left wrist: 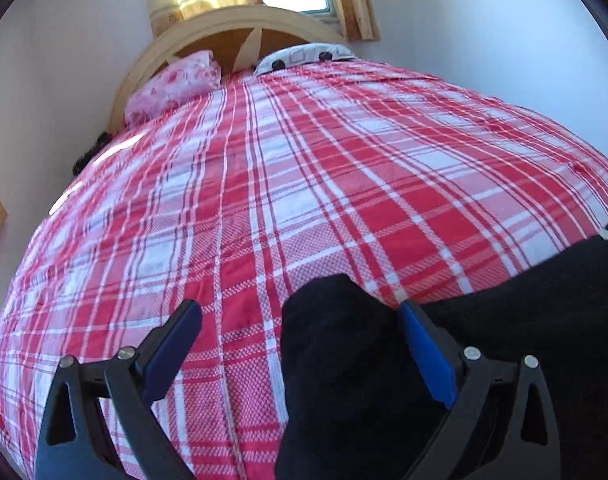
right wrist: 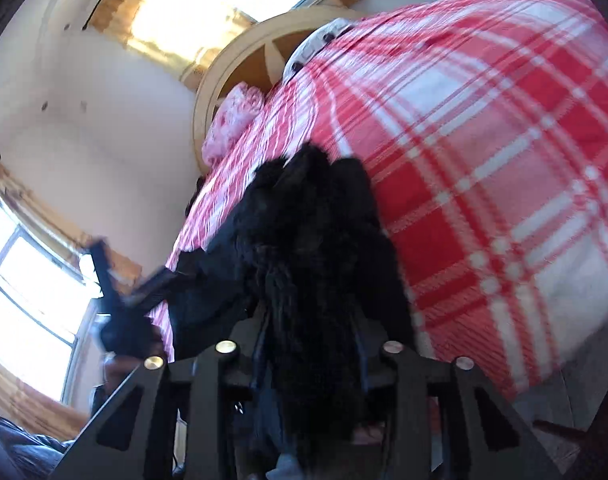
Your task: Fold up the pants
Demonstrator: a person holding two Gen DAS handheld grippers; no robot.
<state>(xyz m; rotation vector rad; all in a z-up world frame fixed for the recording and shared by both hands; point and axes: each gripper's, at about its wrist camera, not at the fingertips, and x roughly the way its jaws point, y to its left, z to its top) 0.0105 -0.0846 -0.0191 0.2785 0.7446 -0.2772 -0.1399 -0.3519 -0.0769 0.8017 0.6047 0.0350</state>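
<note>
Black pants (right wrist: 315, 264) bunch between the right gripper's (right wrist: 309, 344) closed fingers.

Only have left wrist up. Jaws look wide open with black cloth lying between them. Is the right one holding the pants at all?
Observer: Yes. In the right wrist view the right gripper is shut on the black pants, which bunch up between its fingers.
Operator: Is my left gripper visible from there?
Observer: Yes, blurred, at that view's left edge, the left gripper sits by the pants' far end, in front of a side window your view lacks.
Operator: Pants flat on the bed?
Observer: Not flat. They form a crumpled ridge over the red plaid bedspread; I cannot tell how much is lifted.
</note>
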